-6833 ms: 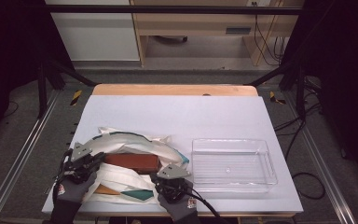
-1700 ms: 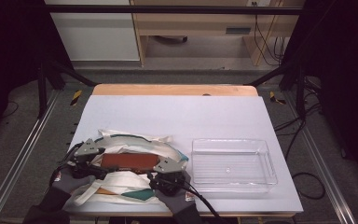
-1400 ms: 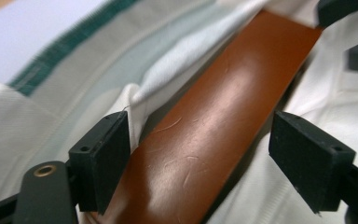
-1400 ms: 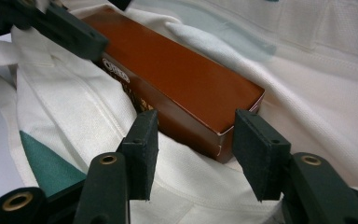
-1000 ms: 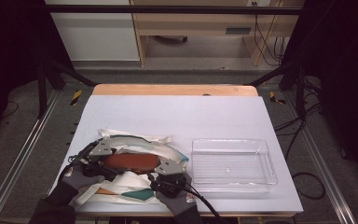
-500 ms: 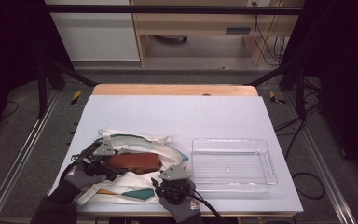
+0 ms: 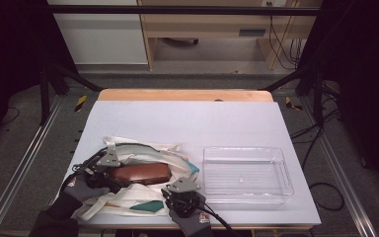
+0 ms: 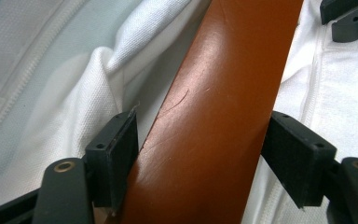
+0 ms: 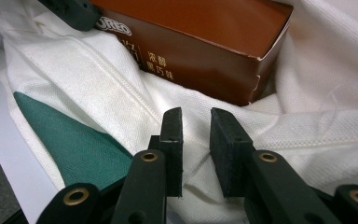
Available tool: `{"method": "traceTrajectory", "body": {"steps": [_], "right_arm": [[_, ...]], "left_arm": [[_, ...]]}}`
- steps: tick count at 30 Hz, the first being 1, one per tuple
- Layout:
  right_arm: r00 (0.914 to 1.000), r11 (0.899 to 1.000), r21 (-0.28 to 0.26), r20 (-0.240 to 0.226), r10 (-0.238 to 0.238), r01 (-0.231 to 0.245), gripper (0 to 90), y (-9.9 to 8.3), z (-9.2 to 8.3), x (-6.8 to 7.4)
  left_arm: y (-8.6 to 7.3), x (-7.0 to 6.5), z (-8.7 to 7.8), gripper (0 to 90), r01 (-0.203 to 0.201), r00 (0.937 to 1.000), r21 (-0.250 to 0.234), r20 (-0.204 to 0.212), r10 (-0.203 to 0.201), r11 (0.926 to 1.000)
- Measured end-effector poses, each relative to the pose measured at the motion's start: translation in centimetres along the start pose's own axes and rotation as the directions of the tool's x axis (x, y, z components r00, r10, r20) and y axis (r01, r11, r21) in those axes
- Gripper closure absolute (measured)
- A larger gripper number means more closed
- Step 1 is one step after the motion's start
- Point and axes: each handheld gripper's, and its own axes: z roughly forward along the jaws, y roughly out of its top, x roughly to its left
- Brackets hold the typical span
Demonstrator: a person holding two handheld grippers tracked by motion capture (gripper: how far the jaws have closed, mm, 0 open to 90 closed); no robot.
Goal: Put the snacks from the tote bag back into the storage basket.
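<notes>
A brown Oreo box (image 7: 138,174) lies in the mouth of a white cloth bag (image 7: 128,195) with teal patches, at the table's near left. My left gripper (image 7: 111,175) reaches in from the left. Its jaws have just been closing, and their pads now press both long sides of the box (image 8: 214,116). My right gripper (image 7: 170,188) sits by the near edge, over the bag's cloth (image 9: 98,84) just short of the box's end (image 9: 205,42). The jaws of my right gripper (image 9: 196,130) have just been closing to a narrow gap, with cloth showing behind it but nothing pinched.
An empty clear plastic tray (image 7: 282,170) stands to the right of the bag. The far half of the pale table (image 7: 187,123) is bare. Floor cables and dark frame legs flank the table.
The left gripper has moved rightward onto the box's left end. The bag's mouth has spread and more of the box shows. The right gripper has slid slightly toward the near edge.
</notes>
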Motion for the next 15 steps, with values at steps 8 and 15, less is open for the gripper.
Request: {"method": "traceTrajectory", "body": {"steps": [8,15], "right_arm": [[1.0000,1.000,0.000,0.000,-0.003,0.003,75.4,0.0,0.1,0.0],[1.0000,1.000,-0.002,0.003,-0.002,0.002,75.7,0.0,0.1,0.0]], "left_arm": [[0.0,0.2,1.3,24.3,0.000,1.0000,-0.002,0.007,0.000,1.0000],[0.2,0.0,0.5,32.6,-0.038,0.9991,0.022,0.021,0.038,0.9990]]}}
